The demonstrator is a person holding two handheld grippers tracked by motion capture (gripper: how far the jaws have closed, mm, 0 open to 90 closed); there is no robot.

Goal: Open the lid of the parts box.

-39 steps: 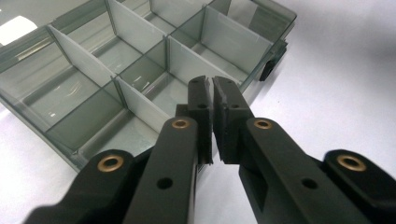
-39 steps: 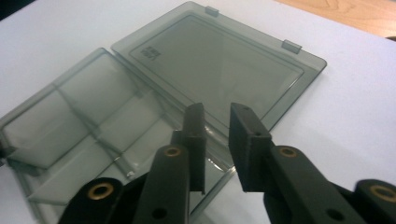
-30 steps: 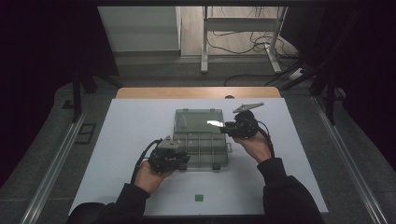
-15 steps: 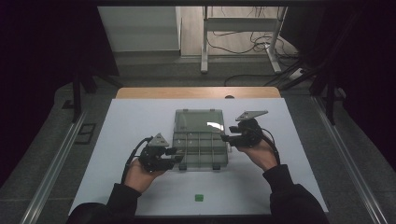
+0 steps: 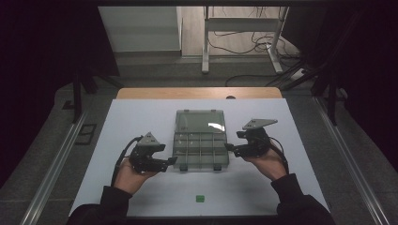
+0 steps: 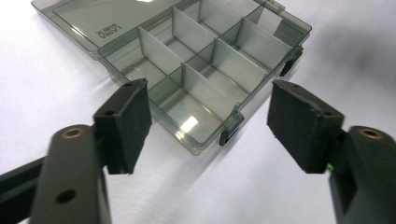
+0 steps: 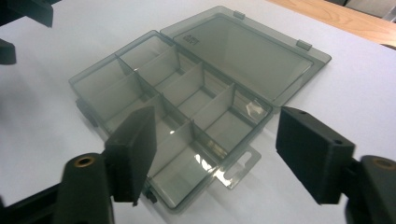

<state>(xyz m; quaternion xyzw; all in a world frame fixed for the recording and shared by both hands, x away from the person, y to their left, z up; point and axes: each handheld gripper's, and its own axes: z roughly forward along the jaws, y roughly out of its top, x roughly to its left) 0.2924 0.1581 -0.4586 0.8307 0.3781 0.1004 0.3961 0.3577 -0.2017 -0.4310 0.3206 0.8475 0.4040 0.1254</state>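
1. A smoke-grey clear plastic compartment box lies flat near the middle of the white table, its lid folded fully back on the far side. With the lid down on the tabletop, every compartment is exposed from above.

2. The left gripper sits just beside the box's near left corner, apart from it. Its jaws have just been opening and now stand wide, with nothing clamped. In the left gripper view the corner and one dark latch lie in the gap ahead, untouched by the pads.

3. The right gripper hovers just off the right edge of the box. Its jaws have also just been opening and stand wide, with nothing between them. The right gripper view looks across the dividers to the clear hang tab at the box's end.

4. Both tongs flank the box symmetrically, which suggests they have let go of the opened box, one to a side.

5. The compartments look empty. A small green marker sits on the table near the person's edge, well apart from the box.
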